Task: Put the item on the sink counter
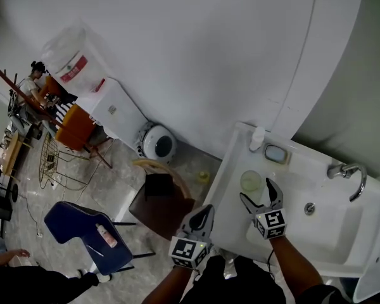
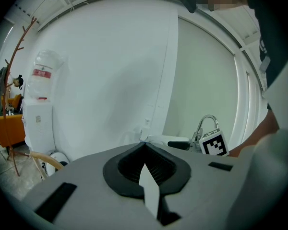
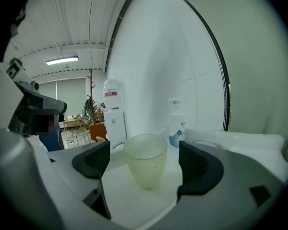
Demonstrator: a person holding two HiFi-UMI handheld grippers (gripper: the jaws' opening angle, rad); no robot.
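Left tongs point(image 2: 145, 147) closed, empty. Right tongs point(image 3: 145, 162) wide open, pads clear of cup point(image 3: 145, 169), which stands upright on tabletop point(image 3: 129, 198) between them. Looks light, thin, dimpled plastic: grip mid-wall, gentle squeeze. Soap bottle point(image 3: 176, 126) behind.

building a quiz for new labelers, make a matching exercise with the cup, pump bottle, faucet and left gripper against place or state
1 cup
2 pump bottle
3 faucet
4 left gripper

A jaws together
B between the right gripper's open jaws
C back corner of the sink counter
D at the basin's edge

Pairs: 1-B, 2-C, 3-D, 4-A
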